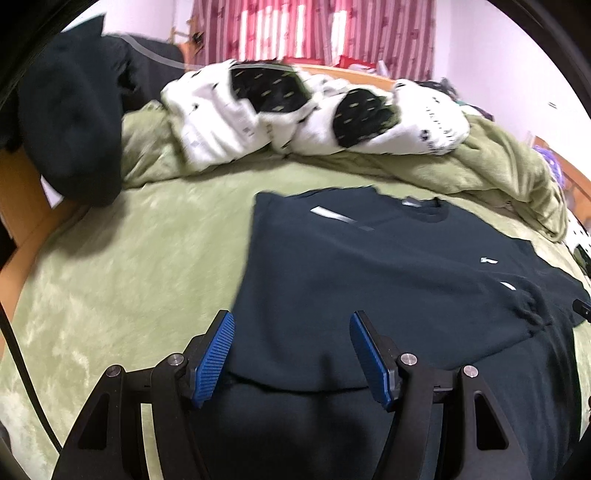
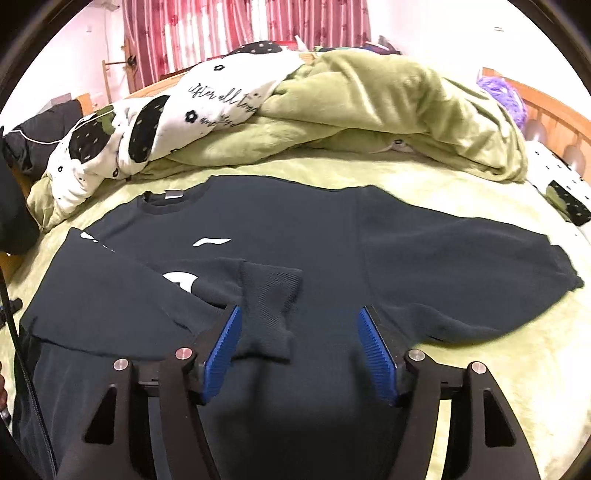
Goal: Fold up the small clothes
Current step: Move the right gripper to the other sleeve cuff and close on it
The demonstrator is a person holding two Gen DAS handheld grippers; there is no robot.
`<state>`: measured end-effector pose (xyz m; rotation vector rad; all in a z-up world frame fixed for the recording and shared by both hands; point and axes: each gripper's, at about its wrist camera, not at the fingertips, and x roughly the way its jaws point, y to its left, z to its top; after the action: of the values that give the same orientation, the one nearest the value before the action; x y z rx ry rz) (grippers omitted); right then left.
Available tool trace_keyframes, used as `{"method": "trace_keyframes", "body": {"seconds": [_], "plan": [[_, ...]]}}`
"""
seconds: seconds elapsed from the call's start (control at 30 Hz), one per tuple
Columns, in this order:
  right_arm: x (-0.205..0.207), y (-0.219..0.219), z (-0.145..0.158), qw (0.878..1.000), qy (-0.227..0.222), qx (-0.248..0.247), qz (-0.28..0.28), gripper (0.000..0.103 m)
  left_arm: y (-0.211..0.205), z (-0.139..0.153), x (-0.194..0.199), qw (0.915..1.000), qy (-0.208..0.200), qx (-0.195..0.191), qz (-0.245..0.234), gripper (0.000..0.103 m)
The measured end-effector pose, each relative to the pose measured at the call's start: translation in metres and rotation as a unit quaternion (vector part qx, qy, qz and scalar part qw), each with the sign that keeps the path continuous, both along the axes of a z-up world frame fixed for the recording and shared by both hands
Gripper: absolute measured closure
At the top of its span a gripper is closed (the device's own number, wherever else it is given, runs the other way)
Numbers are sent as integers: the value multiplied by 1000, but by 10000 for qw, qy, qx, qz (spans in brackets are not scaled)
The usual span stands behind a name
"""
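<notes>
Dark navy knit fabric fills the ground ahead of both grippers: a long-sleeved dark navy sweatshirt [image 2: 314, 236] with small white logo marks lies flat on the pale green plush blanket [image 1: 122, 266] that covers the bed. In the right wrist view its ribbed neckline sits far ahead and to the left of the jaws. One sleeve stretches away to the right. The other sleeve is folded inward across the chest, and its ribbed cuff [image 2: 271, 310] lies just ahead of the jaws, nearer the left pad.

On the right gripper [image 2: 299, 325] the jaws stand spread, with the blue ribbed pads well apart. The cuff lies beneath the gap but nothing is pinched; no pad presses on cloth.

The left gripper [image 1: 291, 328] also has its jaws spread, its blue pads wide apart above the sweatshirt's lower left part. The folded edge of the garment runs just ahead of and below them, and again nothing is held. In this view the garment reaches forward and to the right of the jaws, with bare blanket to their left.

Far beyond the sweatshirt a crumpled white quilt with black patches [image 1: 314, 114] lies bunched against rumpled green bedding [image 2: 388, 107]. A dark heap of clothing [image 1: 70, 122] sits far to the left of the left jaws. Red striped curtains [image 2: 236, 29] hang behind the bed.
</notes>
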<state>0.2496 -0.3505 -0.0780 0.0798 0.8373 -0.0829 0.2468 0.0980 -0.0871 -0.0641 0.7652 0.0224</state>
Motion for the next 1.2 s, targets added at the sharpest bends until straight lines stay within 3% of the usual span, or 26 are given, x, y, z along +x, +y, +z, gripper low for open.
{"method": "trace_keyframes", "body": {"seconds": [0.17, 0.27, 0.47, 0.7, 0.77, 0.9, 0.97, 1.2], "plan": [[-31, -34, 13, 9997, 21, -184, -182, 33, -36, 15, -8, 9997, -80, -35, -213, 40], [-50, -57, 23, 9986, -38, -395, -356, 21, -57, 23, -13, 9995, -125, -28, -277, 40], [-81, -99, 33, 9890, -246, -1158, -890, 9, -86, 24, -12, 9995, -89, -76, -278, 40], [-77, -154, 7, 9927, -106, -658, -1001, 9, -105, 6, 5, 9993, 98, -202, -309, 40], [-70, -168, -7, 9920, -20, -544, -1138, 12, -107, 0, 12, 9994, 107, -195, -251, 40], [-52, -194, -29, 9914, 90, -137, -1296, 35, -109, -12, 25, 9994, 160, -285, -125, 40], [-38, -205, -41, 9904, 187, -36, -1366, 41, -110, -17, 30, 9994, 146, -317, -48, 40], [0, -223, -72, 9871, 326, 173, -1559, 42, -111, -33, 41, 9992, 228, -324, 97, 40]]}}
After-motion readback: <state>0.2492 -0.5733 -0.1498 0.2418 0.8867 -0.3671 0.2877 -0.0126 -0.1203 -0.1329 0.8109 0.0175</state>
